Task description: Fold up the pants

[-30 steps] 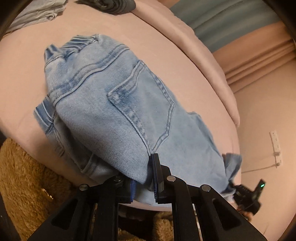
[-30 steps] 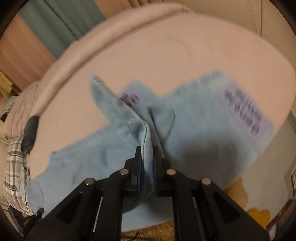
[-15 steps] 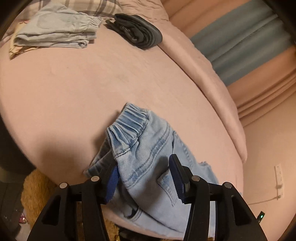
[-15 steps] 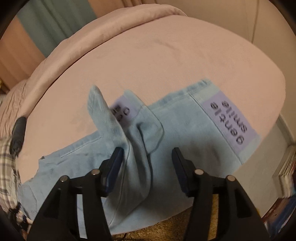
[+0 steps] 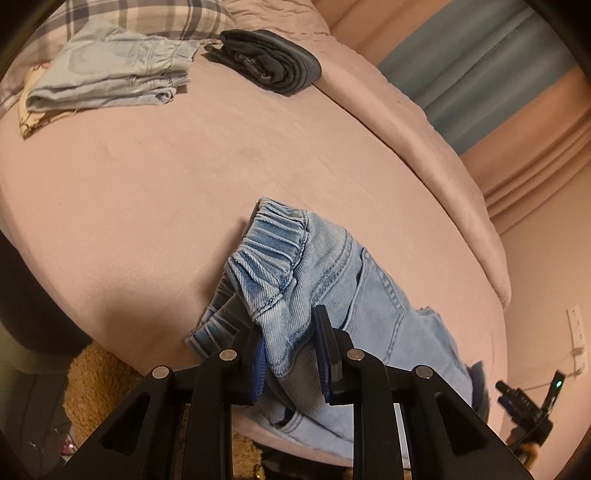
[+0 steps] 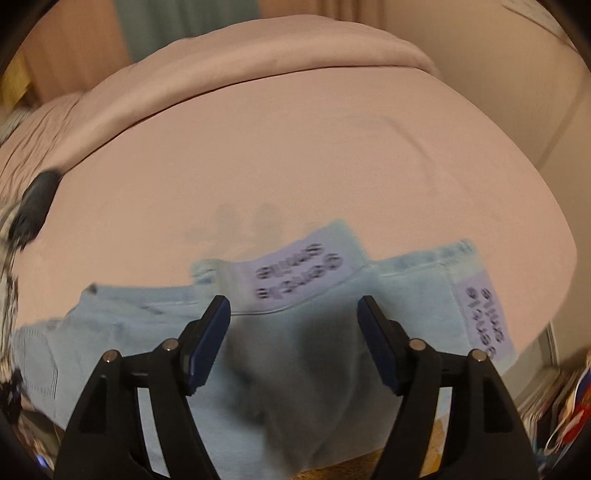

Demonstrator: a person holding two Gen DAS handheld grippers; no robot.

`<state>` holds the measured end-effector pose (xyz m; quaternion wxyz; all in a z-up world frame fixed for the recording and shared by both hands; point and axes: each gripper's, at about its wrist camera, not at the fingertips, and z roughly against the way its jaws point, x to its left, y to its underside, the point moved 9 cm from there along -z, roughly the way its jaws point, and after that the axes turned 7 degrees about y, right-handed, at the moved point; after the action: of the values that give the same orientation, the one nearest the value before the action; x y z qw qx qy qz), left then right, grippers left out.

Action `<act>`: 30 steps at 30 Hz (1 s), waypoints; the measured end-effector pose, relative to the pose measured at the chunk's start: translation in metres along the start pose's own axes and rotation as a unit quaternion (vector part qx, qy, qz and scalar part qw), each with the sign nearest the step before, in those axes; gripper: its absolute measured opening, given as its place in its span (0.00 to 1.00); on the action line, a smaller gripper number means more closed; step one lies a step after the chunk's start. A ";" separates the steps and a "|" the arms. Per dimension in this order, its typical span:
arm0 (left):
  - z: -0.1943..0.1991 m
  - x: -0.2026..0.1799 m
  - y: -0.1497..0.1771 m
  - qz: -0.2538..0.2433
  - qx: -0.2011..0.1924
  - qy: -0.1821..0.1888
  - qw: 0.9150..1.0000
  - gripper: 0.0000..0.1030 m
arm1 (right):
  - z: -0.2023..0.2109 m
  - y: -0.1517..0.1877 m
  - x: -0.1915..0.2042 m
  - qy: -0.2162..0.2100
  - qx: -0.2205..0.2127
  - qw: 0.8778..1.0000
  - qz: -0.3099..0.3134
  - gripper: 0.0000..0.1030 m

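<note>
Light blue jeans (image 5: 369, 306) lie along the near edge of the pink bed (image 5: 147, 166), back pocket up. My left gripper (image 5: 290, 354) is at their gathered elastic waistband (image 5: 273, 236). Its jaws are closing, and a bunched fold of the waistband fills the gap from pad to pad. In the right wrist view the jeans' (image 6: 314, 350) leg ends lie flat, each with a purple printed label (image 6: 295, 273). My right gripper (image 6: 293, 314) hovers over them. Its jaws stand wide and are opening, with no cloth pinched between them.
At the far side of the bed lie a folded pale pair of jeans (image 5: 110, 70), a folded dark garment (image 5: 269, 59) and a plaid pillow (image 5: 155, 18). A brown fuzzy rug (image 5: 96, 387) covers the floor below the bed edge. A wall socket (image 5: 576, 325) is at the right.
The left gripper let go of the jeans' lower fold, shifted to the waistband, opened and narrowed on it. The right gripper released the raised leg fold, which fell flat, and lifted away.
</note>
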<state>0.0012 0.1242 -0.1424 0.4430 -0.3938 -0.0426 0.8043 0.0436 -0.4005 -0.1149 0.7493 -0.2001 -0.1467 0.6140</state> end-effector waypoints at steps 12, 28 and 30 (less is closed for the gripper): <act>-0.001 -0.002 -0.005 -0.004 0.007 0.012 1.000 0.20 | -0.077 -0.004 0.044 0.059 0.047 0.993 0.091 0.10; 0.017 -0.003 -0.001 -0.033 0.022 0.023 0.999 0.10 | 0.097 -0.072 -0.146 -0.062 -0.178 0.960 -0.205 0.07; 0.004 0.014 0.018 -0.008 0.056 0.013 0.998 0.10 | 0.050 -0.026 -0.173 -0.003 -0.111 0.971 -0.214 0.07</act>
<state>-0.0175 0.1248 -0.1550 0.4714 -0.3786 0.0057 0.7965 0.0079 -0.5680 -0.0539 0.8357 -0.2443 -0.2558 0.4201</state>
